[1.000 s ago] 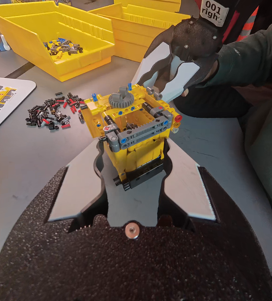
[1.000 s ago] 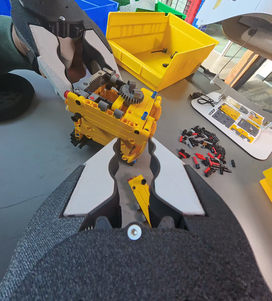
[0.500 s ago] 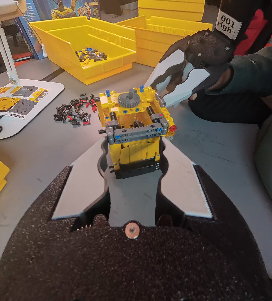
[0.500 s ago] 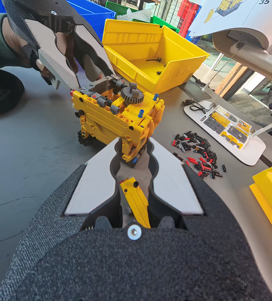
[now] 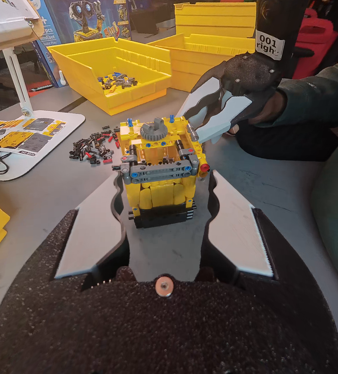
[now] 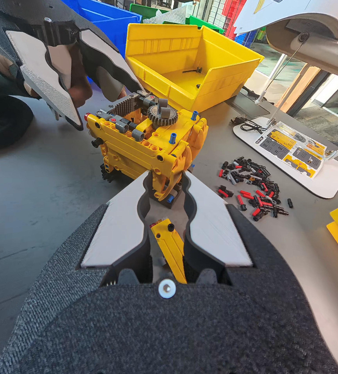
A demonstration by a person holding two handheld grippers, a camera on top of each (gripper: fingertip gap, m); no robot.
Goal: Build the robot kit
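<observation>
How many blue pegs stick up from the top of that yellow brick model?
2: one blue peg beside the grey toothed gear, another on its other side.

Glossy plastic model [image 5: 160, 172], seemingly matt table [image 5: 42, 198]

Even indoor light, sharp, fisheye-warped edges

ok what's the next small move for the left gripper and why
Probably close the left gripper on the yellow brick model: its jaws stand open either side, seemingly not touching, while the right gripper, carrying a yellow panel piece, sits at the model's corner, so steadying may help.
</observation>
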